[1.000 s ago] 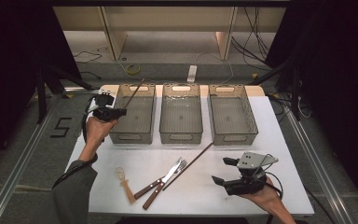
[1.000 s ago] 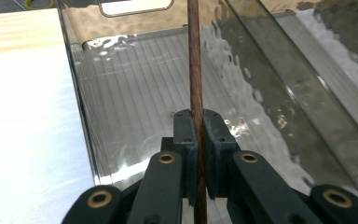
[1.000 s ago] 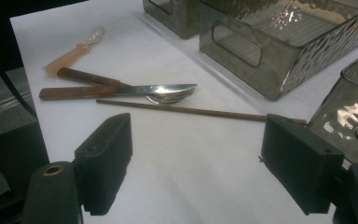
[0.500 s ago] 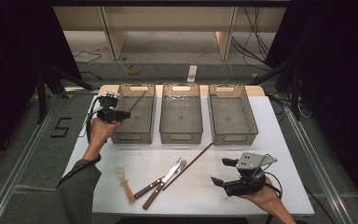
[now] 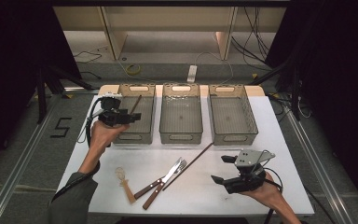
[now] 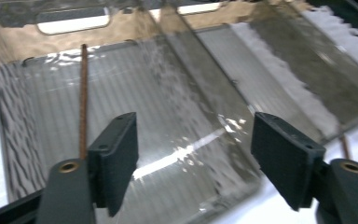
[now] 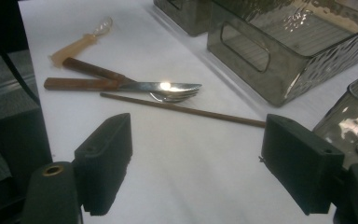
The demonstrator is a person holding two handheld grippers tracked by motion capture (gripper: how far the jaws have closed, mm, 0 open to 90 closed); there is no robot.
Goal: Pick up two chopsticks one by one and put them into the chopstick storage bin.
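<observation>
your left gripper [image 5: 129, 117] has just been opening and now stands spread with nothing between its jaws, above the left bin [image 5: 121, 138], where one thin brown chopstick [image 6: 83, 100] leans on the far wall. your right gripper [image 5: 223, 169] is spread and empty near the other chopstick [image 7: 182, 110] on the table [image 5: 261, 121]. that stick looks light, stiff and prone to roll; pinch it mid-length.

A white surface [image 5: 279, 140] carries three clear bins side by side along its far edge: left bin [image 5: 133, 133], middle bin [image 5: 181, 135], right bin [image 5: 233, 135]. Nearer lie a thin brown stick [image 5: 189, 165], a fork [image 5: 161, 179] and knife [image 5: 156, 189] touching, and a pale spoon [image 5: 126, 183].
</observation>
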